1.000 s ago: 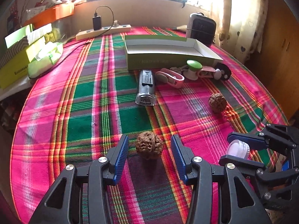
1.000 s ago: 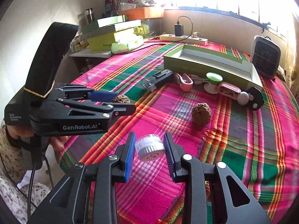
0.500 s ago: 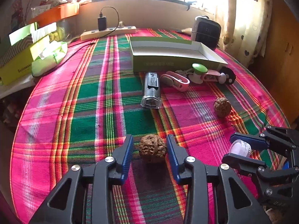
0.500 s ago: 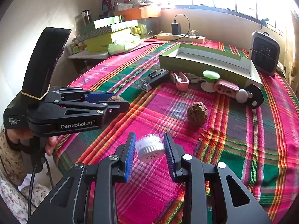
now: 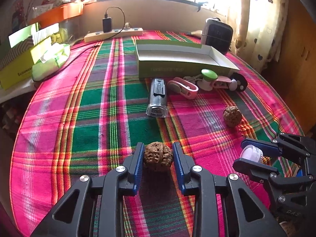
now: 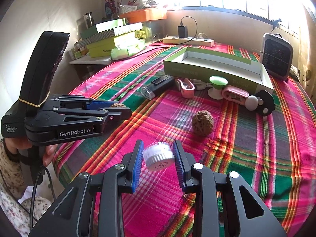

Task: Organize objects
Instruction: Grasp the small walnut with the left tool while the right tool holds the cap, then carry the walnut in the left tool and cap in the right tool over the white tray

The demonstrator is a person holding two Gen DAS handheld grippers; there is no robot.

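Left tongs (image 5: 158,158) clamped on a walnut (image 5: 157,156), blue pads touching both its sides, low over the checked cloth (image 5: 94,118) near the table's 6 o'clock edge. Right tongs (image 6: 158,157) gripping a small white jar (image 6: 158,155), held up off the cloth at about 4 o'clock from the walnut. A second walnut (image 5: 232,116) lying loose at 2 o'clock from the left tongs, with bare cloth all round it. Farther off at 12 o'clock, a flashlight (image 5: 157,98), a pink clip (image 5: 182,86), and a green-topped knob (image 5: 209,75), all in a row just beside the near wall of an open green box (image 5: 177,67). Wide free cloth from 9 to 11 o'clock. Round table edge dropping away close at 3 o'clock and 9 o'clock. Black heater (image 5: 218,34) near the box's far corner at 1 o'clock.
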